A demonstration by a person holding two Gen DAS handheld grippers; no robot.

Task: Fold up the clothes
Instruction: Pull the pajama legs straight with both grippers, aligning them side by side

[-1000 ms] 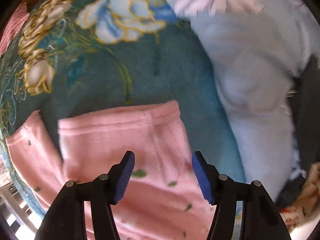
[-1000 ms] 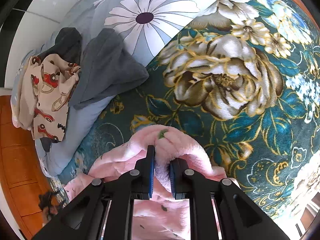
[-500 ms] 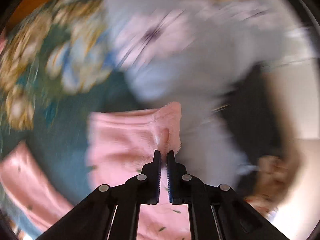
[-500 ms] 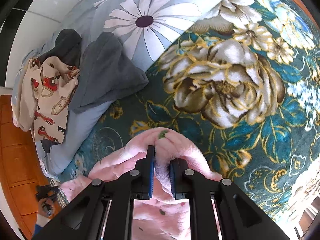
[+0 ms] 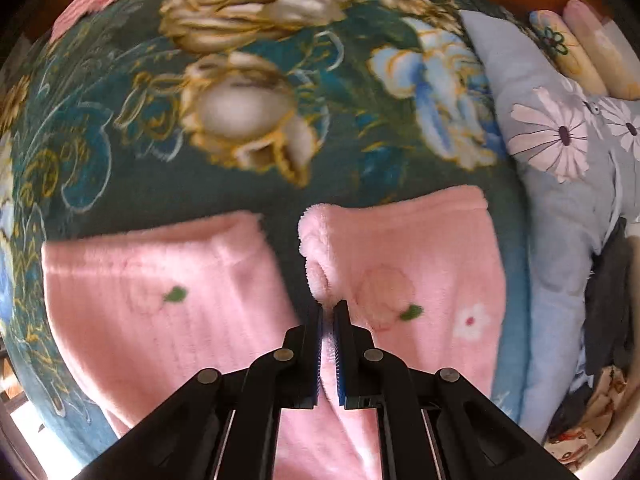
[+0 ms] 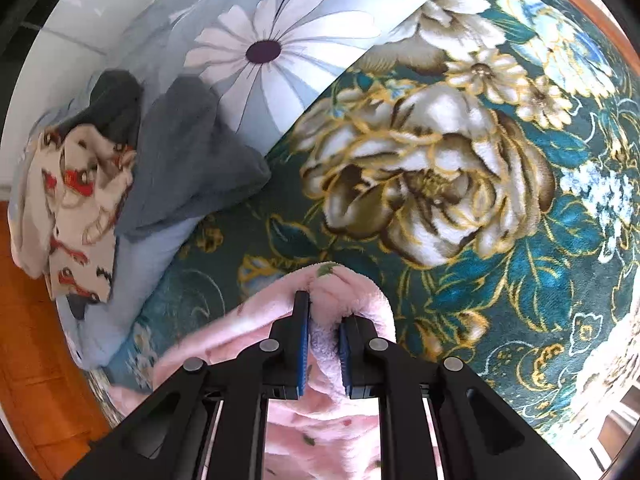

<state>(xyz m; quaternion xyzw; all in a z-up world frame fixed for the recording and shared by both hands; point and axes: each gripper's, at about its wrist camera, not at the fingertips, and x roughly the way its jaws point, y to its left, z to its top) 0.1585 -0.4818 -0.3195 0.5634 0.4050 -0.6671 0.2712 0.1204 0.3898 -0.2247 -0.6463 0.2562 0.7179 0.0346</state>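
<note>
Both grippers now clamped on the pink fleece garment

The left gripper (image 5: 328, 308), open over the pink fleece garment (image 5: 420, 264) a second ago, has pinched the inner edge of its right leg; the right gripper (image 6: 324, 312) stays clenched on a bunched fold. The garment lies on the near floral blanket (image 5: 240, 80), the daisy pillow (image 6: 264, 52) beyond, so a fold can likely start.

We see pink fleece garment (image 5: 420, 264) with green leaves, peach circle, a white flower. Blanket (image 6: 460, 184) teal, cream-and-gold peonies, blue blooms. Duvet (image 6: 280, 40) pale blue with white daisies, dark purple centres. Grey cloth (image 6: 188, 168), cream cloth (image 6: 76, 200) with red cars. Gripper pads (image 5: 318, 344) blue, arms black.
</note>
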